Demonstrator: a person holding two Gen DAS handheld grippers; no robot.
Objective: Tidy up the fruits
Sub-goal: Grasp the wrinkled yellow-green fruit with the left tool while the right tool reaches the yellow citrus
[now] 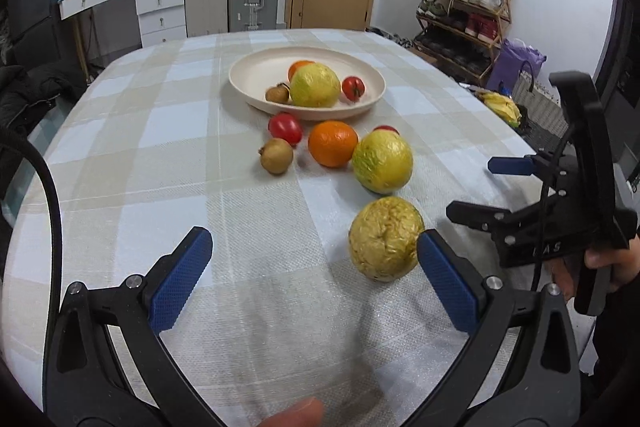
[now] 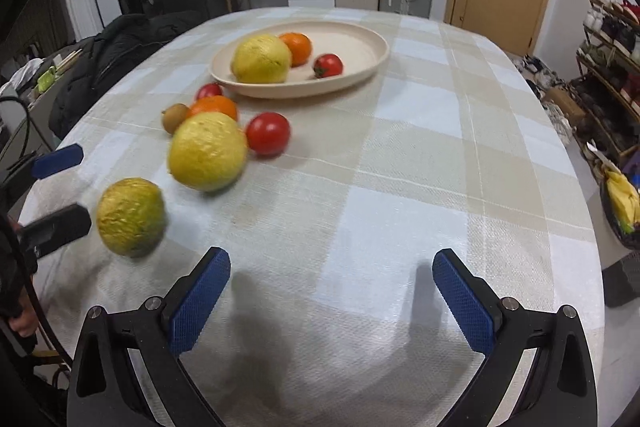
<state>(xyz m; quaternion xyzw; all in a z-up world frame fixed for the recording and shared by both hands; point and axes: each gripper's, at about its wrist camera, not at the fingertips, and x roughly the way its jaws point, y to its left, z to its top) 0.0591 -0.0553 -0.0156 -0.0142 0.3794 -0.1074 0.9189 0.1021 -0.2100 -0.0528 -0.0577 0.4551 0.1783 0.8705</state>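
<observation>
My left tool [image 1: 314, 259] gapes wide, its right pad [image 1: 446, 283] just beside the wrinkled yellow round fruit [image 1: 386, 239]. My right tool [image 2: 332, 291] gapes wide too, over bare checked surface [image 2: 400, 187]. Its body's lettering is too blurred to read.

A: What covers the surface [image 1: 120, 155]?

B: A woven cloth checked in beige, white and pale blue [image 2: 420, 167], spread over the whole rounded top.

A: And what sits directly on it?

B: Towards the far side, a shallow oval cream plate [image 1: 240, 75]. Just in front of it, a loose cluster: a small red tomato [image 1: 285, 129], a brown kiwi [image 1: 276, 155], a round orange [image 1: 333, 143] and a large yellow-green wrinkled citrus [image 1: 382, 161], with a second red tomato [image 2: 267, 133] close behind that citrus.

A: Anything nearer?

B: One duller, yellow-brown wrinkled citrus [image 1: 385, 239], apart from the cluster, towards the near edge.
</observation>
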